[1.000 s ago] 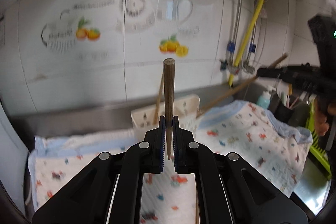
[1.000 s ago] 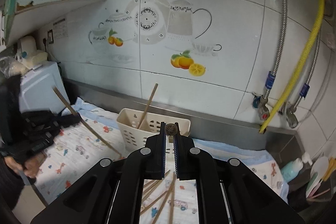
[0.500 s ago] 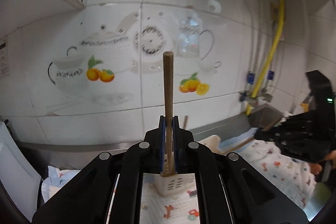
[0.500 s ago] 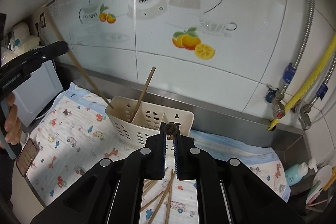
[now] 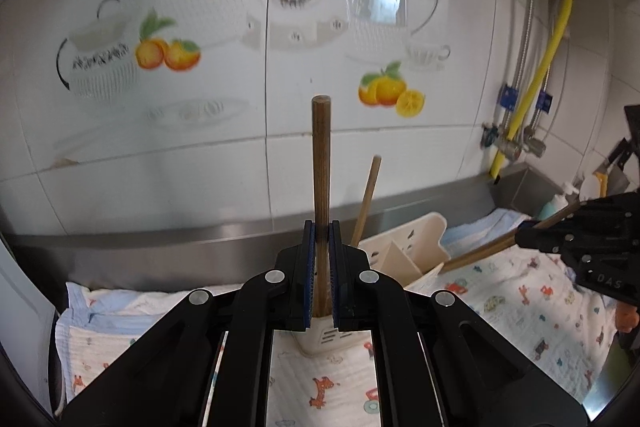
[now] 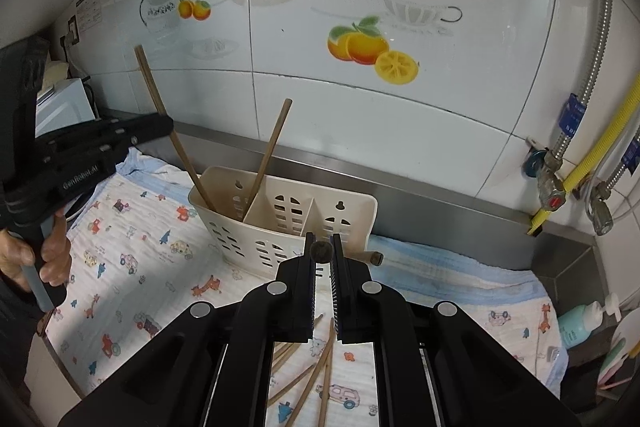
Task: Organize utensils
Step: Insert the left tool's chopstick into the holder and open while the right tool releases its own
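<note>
A cream slotted utensil holder (image 6: 288, 223) stands on a patterned cloth by the tiled wall, with one wooden chopstick (image 6: 269, 155) leaning in its left compartment. My left gripper (image 5: 321, 231) is shut on a second chopstick (image 5: 321, 163), held upright; in the right wrist view its lower end (image 6: 188, 163) reaches into the holder's left compartment. My right gripper (image 6: 322, 247) is shut on another chopstick (image 6: 321, 251), seen end-on; it also shows in the left wrist view (image 5: 500, 243), pointing at the holder (image 5: 404, 251).
Several loose chopsticks (image 6: 312, 375) lie on the cloth (image 6: 132, 239) in front of the holder. A steel ledge (image 6: 440, 211) runs along the wall. Pipes and a yellow hose (image 6: 588, 159) hang at the right, above a soap bottle (image 6: 580, 319). A white appliance (image 6: 64, 107) stands at the left.
My left gripper has brought its chopstick down so the lower end enters the holder's left compartment. My right gripper has moved closer to the holder, still holding its chopstick.
</note>
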